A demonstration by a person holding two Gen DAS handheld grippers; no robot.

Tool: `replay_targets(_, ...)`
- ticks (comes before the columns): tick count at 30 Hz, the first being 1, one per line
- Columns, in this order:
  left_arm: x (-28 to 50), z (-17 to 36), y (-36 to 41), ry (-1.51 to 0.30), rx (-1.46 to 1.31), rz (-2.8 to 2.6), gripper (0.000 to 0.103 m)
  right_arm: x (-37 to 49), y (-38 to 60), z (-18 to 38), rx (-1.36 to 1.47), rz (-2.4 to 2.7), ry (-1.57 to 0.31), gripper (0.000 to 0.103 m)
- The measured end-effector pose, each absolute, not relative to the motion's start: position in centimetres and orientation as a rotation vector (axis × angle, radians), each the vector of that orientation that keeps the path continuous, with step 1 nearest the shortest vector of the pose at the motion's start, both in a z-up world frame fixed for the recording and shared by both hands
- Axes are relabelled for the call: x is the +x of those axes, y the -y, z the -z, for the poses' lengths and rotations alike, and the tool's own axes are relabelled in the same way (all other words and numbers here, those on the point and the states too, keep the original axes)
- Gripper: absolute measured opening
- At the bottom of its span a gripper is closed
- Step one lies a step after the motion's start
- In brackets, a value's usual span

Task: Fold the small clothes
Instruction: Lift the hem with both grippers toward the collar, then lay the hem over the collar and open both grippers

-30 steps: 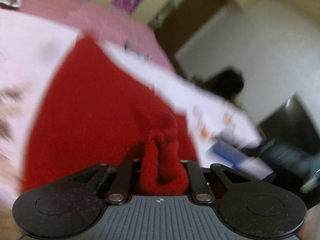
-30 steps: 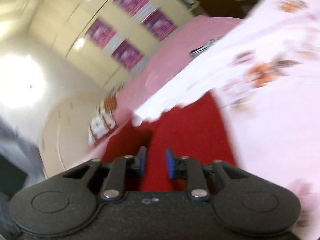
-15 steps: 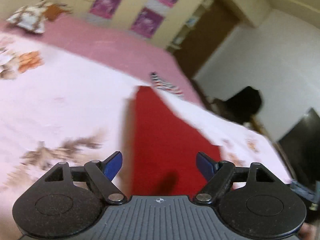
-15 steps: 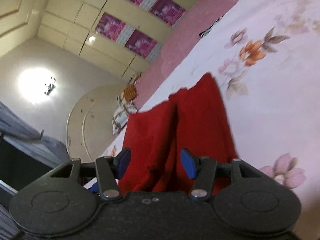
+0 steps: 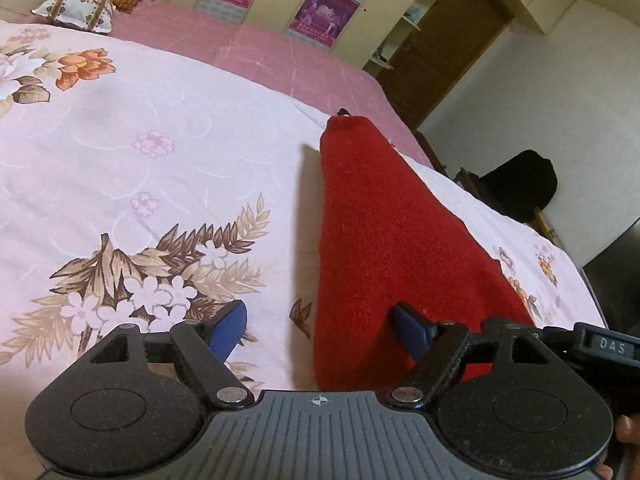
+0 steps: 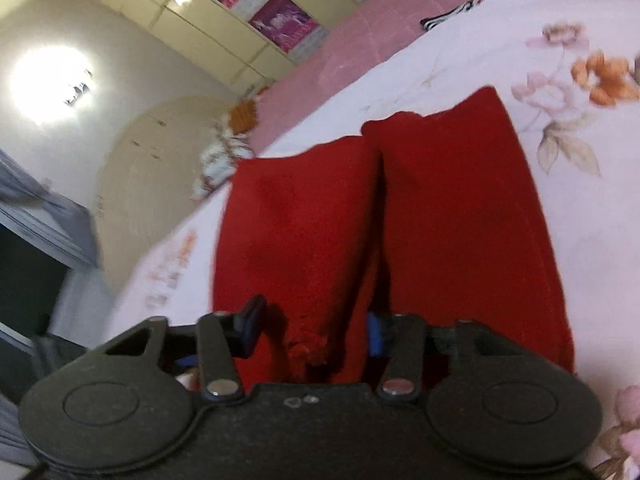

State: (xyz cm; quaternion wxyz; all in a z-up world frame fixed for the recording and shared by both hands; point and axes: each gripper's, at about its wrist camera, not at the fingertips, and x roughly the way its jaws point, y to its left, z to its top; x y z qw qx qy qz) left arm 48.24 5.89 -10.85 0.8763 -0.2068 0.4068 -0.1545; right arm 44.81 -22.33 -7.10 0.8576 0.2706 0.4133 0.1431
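Left gripper (image 5: 320, 330): its jaws are standing wide and holding nothing. They have just been opening. One blue pad is sitting over the flowery sheet, the other is lying on the near end of the red cloth.

Right gripper (image 6: 312, 326): its jaws are standing narrow. They have just been closing in. A bunched bit of the red cloth is sitting between them, but I cannot tell if the pads are pinching it yet.

Red cloth (image 5: 384, 240): it is lying on the bed (image 5: 160, 120), folded into a long strip. Its long way is running straight out from both grippers, from the near edge of the bed toward the far pink side. In the right view a crease is running down its middle.

Next move: the right gripper looks nearer to a grab, so I think it is going to lift the near end and bring it toward the far end.

Far off: a pillow (image 5: 74, 6) is resting at the far corner of the bed.
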Motion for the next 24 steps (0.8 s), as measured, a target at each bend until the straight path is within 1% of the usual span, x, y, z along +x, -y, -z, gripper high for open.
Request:
replay_targets(1, 48.4, 10.9, -5.7, -0.849, -0.43, 0.322, 0.08, 44.7, 21.4, 6.4, 0.496, -0.292, -0.862, 0.04)
replay_targets(2, 48.5, 10.9, -5.6, -0.851, -0.422, 0.322, 0.08, 44.4, 20.6, 6.0, 0.406, -0.277, -0.86, 0.035)
replay_targets(3, 48.7, 10.8, -5.4, -0.857, -0.415, 0.32, 0.08, 44.0, 19.5, 5.6, 0.296, -0.254, -0.844, 0.028)
replay_targets(4, 48.9, 10.4, -5.3, -0.86, -0.405, 0.313, 0.079, 43.8, 18.7, 5.3, 0.221, -0.25, -0.82, 0.016)
replay_targets(7, 48.7, 8.9, -5.0, -0.822, -0.393, 0.315, 0.079, 42.2, 17.0, 3.4, 0.067, -0.257, -0.72, 0.015)
replay_targets(9, 48.7, 8.0, -4.3, -0.797, -0.386, 0.336, 0.079, 40.8, 17.1, 1.5, 0.039, -0.271, -0.633, 0.014)
replay_targets(13, 49.2, 6.8, -1.1, -0.786, -0.307, 0.392, 0.079, 39.4, 18.6, -1.0, 0.004, -0.248, -0.558, 0.014)
replay_targets(16, 49.6, 7.7, 1.7, -0.834, -0.25, 0.415, 0.079, 40.3, 21.3, 0.6, 0.004, -0.201, -0.586, 0.014)
replay_targets(18, 49.9, 9.3, 3.1, -0.883, -0.233, 0.428, 0.079, 41.0, 23.2, 3.3, 0.032, -0.157, -0.648, 0.014)
replay_targets(20, 49.8, 10.2, 3.2, -0.879, -0.294, 0.436, 0.08, 42.1, 24.9, 6.2, 0.088, -0.121, -0.721, 0.014)
replay_targets(21, 49.8, 10.1, 3.3, -0.876, -0.286, 0.434, 0.08, 42.1, 25.9, 7.2, 0.159, -0.125, -0.717, 0.015)
replay_targets(23, 49.9, 9.9, 3.3, -0.876, -0.27, 0.437, 0.08, 41.9, 27.0, 7.2, 0.26, -0.136, -0.71, 0.015)
replay_targets(24, 50.0, 9.9, 3.2, -0.879, -0.27, 0.442, 0.08, 42.0, 27.0, 7.0, 0.265, -0.146, -0.712, 0.016)
